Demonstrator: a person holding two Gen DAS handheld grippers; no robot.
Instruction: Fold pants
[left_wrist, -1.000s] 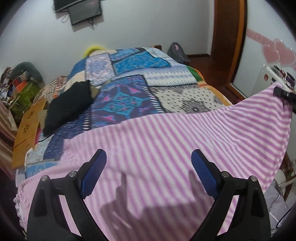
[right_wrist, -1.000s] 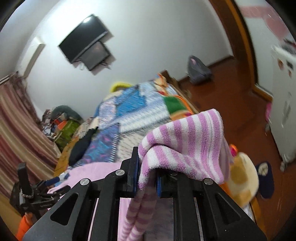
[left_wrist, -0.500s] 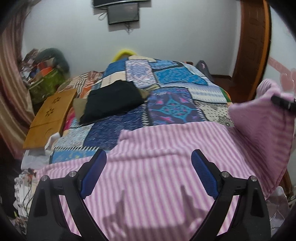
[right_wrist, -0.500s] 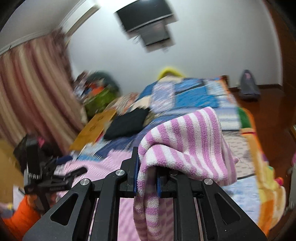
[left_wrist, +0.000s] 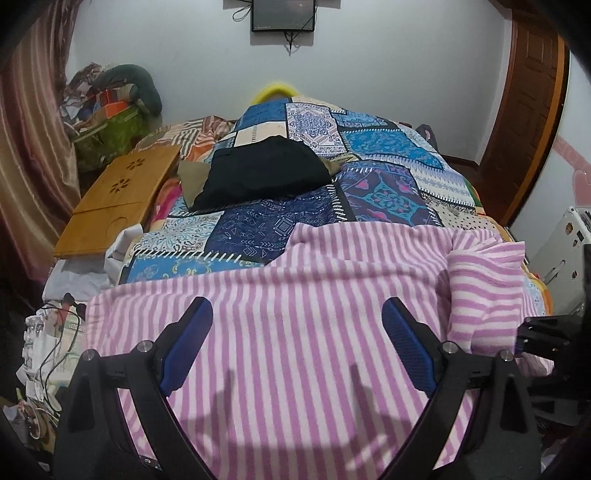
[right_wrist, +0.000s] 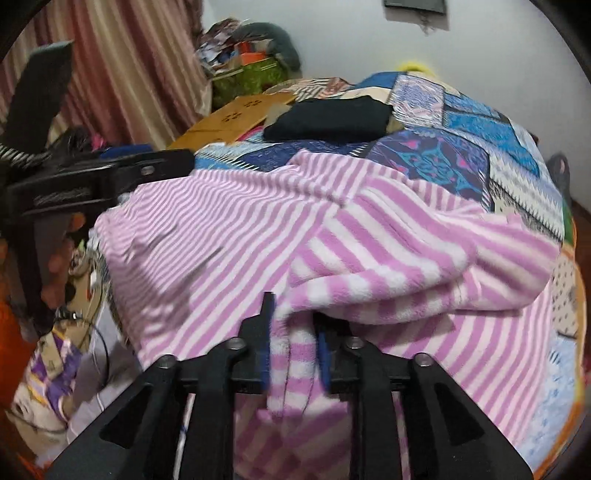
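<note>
both wrist views close over bed (left_wrist: 369, 192)

— Any writing you can read here?
— None. The screen on the wall (left_wrist: 283, 15) is dark, and the papers by the bed (left_wrist: 40, 343) are too small to read.

We see a pale wall (left_wrist: 388, 74) with a small dark screen (left_wrist: 283, 15) mounted high, a striped curtain (left_wrist: 26, 155) at left, a brown wooden door (left_wrist: 528, 110) at right — and a bed under a patchwork quilt (left_wrist: 373, 162), a wooden lap tray (left_wrist: 118, 199) beside it.
</note>
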